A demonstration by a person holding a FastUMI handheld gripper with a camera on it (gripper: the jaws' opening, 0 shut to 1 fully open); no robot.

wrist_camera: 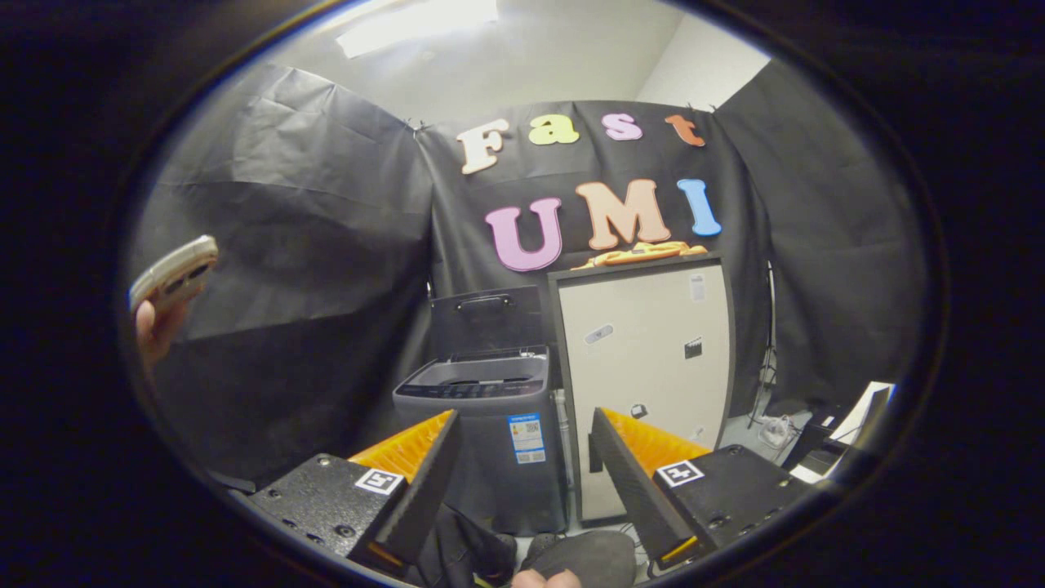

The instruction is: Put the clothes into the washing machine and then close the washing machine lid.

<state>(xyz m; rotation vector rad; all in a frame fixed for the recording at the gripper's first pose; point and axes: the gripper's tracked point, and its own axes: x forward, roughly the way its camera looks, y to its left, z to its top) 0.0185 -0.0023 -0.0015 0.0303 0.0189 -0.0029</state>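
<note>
At the far left a hand (155, 327) held a pale phone (174, 272) up against the black cloth. The gripper (522, 482) hung released, its two fingers spread wide with nothing between them. Beyond the left finger (424, 482) stood the grey washing machine (482, 433), its lid (486, 320) raised upright. Just to its right stood a tall white cabinet (645, 359), and the orange clothes (641, 254) lay on top of it, well beyond the fingers
</note>
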